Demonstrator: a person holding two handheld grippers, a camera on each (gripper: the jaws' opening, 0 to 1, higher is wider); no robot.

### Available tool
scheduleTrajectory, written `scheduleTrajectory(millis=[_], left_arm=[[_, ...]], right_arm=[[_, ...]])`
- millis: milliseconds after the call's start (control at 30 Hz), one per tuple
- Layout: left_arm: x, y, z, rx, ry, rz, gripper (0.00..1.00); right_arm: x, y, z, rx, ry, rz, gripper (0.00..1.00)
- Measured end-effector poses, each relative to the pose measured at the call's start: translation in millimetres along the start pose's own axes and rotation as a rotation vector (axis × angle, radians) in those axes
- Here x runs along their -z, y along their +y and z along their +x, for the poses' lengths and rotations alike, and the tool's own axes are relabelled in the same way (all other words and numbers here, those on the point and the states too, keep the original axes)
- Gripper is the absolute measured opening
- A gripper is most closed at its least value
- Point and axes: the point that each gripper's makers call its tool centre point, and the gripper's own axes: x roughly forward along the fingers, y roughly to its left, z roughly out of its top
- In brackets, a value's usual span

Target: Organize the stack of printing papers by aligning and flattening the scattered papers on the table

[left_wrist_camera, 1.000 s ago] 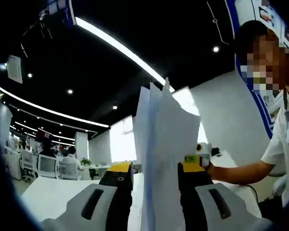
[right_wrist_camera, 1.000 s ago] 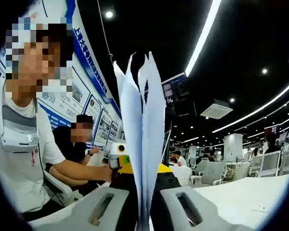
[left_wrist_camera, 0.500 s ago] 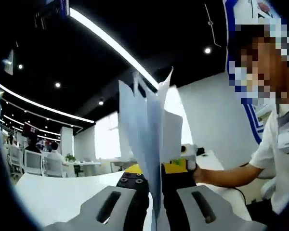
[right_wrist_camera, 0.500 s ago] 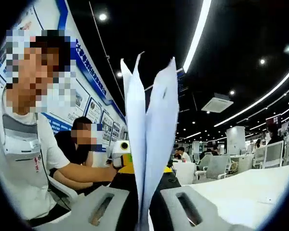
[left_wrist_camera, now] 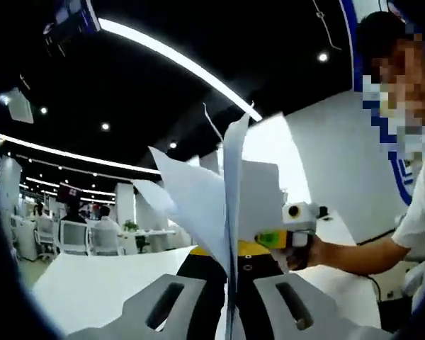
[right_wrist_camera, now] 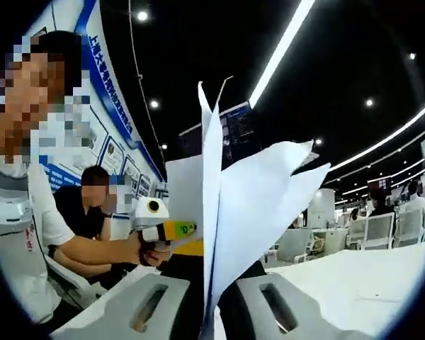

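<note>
Both hand-held grippers — left (left_wrist_camera: pixel 230 280), right (right_wrist_camera: pixel 211 283) — clamp the papers (right_wrist_camera: pixel 230 198) upright (top corners splaying).

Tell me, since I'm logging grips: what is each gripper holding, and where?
Both grip the paper stack at opposite edges, sheets fanning loose above.

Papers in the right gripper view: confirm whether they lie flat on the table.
No, the papers stand upright, clamped between the right gripper jaws.
</note>
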Motion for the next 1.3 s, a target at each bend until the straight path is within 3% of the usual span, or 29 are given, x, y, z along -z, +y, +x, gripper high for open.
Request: scheduleTrajectory(millis=[33, 67, 100, 300, 433, 633, 733, 867, 900, 967, 1033, 1200, 1233, 1300], left_arm=[[-3.3, 0.5, -1.5, -0.005, -0.035, 0.003, 0.06], [-5.4, 0.8, -2.7, -0.004, -0.05, -0.026, 0.06], [-5.9, 1.0, -2.9, -0.001, -0.042, -0.027, 0.06], [-11.0, 0.1, 1.4, 0.011, -0.016, -0.003, 0.06], [-12.5, -2.7, 2.5, 0.012, 0.001, -0.095, 0.06], [-18.4, -3.2, -0.1, -0.002, -0.004, -0.239, 0.06], [-22.7, 0.8, -3.5, -0.016, -0.032, -0.376, 0.06], [-16.5, 9.5, -10.9, -0.04, -0.031, -0.535, 0.06], [-14.3, 13.7, -13.6, -0.051, -0.034, -0.531, 0.06], [-9.2, 22.5, -20.2, -0.078, -0.036, -0.552, 0.06], [-3.1, 30.6, -26.6, -0.105, -0.03, -0.552, 0.06], [26.4, 59.3, -55.1, -0.224, 0.052, -0.431, 0.06], [32.4, 62.2, -60.6, -0.237, 0.074, -0.425, 0.06], [47.8, 61.1, -70.4, -0.279, 0.133, -0.303, 0.06]], right_arm=[[-9.6, 3.9, 1.3, -0.025, -0.049, 0.024, 0.0], [-12.9, 6.1, 2.8, -0.024, -0.048, 0.018, 0.0], [-13.5, 10.8, 3.4, -0.018, -0.048, -0.041, 0.0], [-15.5, 6.5, 0.4, -0.027, -0.064, 0.026, 0.0], [-17.0, 4.7, -0.5, -0.024, -0.073, 0.078, 0.0], [-18.3, 1.6, 4.1, -0.01, -0.075, 0.248, 0.0], [-20.4, 2.0, 9.3, 0.004, -0.075, 0.33, 0.03], [-18.9, -0.9, 13.4, 0.025, -0.093, 0.466, 0.1], [-18.4, -2.9, 14.0, 0.026, -0.104, 0.49, 0.14], [-6.4, -10.3, 12.8, 0.053, -0.066, 0.534, 0.18], [4.8, -27.7, 9.1, 0.119, -0.04, 0.506, 0.19], [37.0, -54.4, -2.5, 0.284, 0.08, 0.418, 0.22], [42.0, -56.3, -4.5, 0.303, 0.099, 0.452, 0.22], [48.3, -65.8, -9.0, 0.357, 0.126, 0.445, 0.24]])
